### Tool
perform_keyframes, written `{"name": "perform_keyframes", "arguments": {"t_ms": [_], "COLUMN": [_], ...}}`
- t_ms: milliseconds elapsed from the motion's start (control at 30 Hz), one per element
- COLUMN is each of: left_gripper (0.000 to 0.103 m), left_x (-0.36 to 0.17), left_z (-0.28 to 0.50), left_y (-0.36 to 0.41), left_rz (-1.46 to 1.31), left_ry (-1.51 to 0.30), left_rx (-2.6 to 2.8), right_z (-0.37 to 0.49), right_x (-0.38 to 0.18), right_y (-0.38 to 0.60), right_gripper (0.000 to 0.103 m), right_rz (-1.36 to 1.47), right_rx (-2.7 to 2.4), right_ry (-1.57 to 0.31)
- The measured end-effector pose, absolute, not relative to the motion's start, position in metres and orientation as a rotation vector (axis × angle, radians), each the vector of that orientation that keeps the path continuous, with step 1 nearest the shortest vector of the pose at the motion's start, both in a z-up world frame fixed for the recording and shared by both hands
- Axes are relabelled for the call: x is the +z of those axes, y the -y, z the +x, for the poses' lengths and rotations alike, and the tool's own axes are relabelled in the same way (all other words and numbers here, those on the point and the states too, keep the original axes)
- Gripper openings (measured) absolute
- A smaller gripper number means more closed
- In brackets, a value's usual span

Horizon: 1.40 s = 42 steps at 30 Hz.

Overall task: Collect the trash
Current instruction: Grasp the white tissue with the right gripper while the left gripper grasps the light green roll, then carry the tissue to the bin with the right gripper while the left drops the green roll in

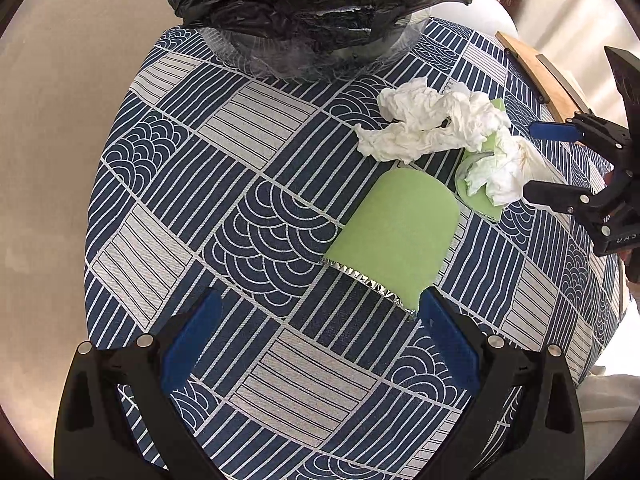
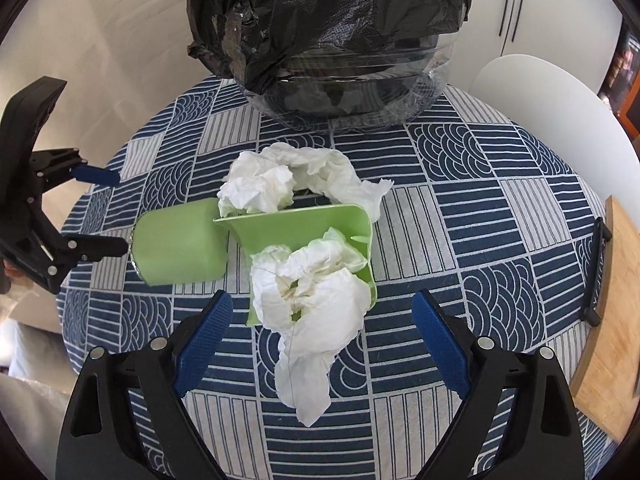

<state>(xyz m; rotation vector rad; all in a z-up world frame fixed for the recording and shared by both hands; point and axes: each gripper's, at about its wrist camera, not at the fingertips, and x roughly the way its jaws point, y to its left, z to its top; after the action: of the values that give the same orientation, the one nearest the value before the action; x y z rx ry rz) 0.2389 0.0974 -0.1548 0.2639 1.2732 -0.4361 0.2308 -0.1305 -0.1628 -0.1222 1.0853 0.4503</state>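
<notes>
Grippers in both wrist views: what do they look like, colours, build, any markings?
Both match. The left gripper and right gripper have matte black angular plastic linkage arms with silver round pivot pins, and blue textured pads lining the jaws. Faint embossed lettering shows on the right gripper's body in the left wrist view, unreadable. No cables or sleeves visible.

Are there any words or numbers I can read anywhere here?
Right gripper: small raised letters on its black body, too blurred and turned to read.
Green packet: no print showing.
Green tray: no print showing.
Tissues, black bag and tablecloth: no words, only pattern.
</notes>
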Motion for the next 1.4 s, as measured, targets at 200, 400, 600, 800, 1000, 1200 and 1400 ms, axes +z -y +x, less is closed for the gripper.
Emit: {"name": "perform_keyframes", "arguments": {"t_ms": [200,400,600,800,1000,1200,1400], "left_gripper": [0.097,0.097,0.097,0.096,0.073,0.071,0.071], "left_x": [-0.168,-0.176,-0.187,-0.193,-0.187,-0.185,-0.180], "left_z": [0.239,0.245,0.246,0.238,0.242,0.241,0.235], "left_y": [-0.087,-0.077,-0.061,-0.042,-0.039,-0.046,-0.079], "left_rz": [0.310,0.322,0.368,0.533,0.500,0.426,0.347], "left_ry": [-1.281,-1.309,-1.342,-1.280,-1.273,-1.293,-1.308], "left_rx": [-0.507,-0.570,-0.641,-0.646,-0.632,-0.604,-0.548], "right_z": [0.226,0.214,0.199,0.182,0.171,0.167,0.167], "right_x": [-0.170,-0.157,-0.140,-0.123,-0.119,-0.118,-0.112], "right_y": [0.123,0.126,0.141,0.155,0.169,0.176,0.177], "right_gripper": [0.028,0.020,0.019,0.019,0.019,0.019,0.019], "right_rz": [-0.114,-0.100,-0.067,-0.039,0.012,0.010,0.000], "right_rx": [0.494,0.490,0.477,0.457,0.416,0.401,0.412], "right_ry": [-1.121,-1.101,-1.076,-1.039,-1.022,-1.015,-0.998]}}
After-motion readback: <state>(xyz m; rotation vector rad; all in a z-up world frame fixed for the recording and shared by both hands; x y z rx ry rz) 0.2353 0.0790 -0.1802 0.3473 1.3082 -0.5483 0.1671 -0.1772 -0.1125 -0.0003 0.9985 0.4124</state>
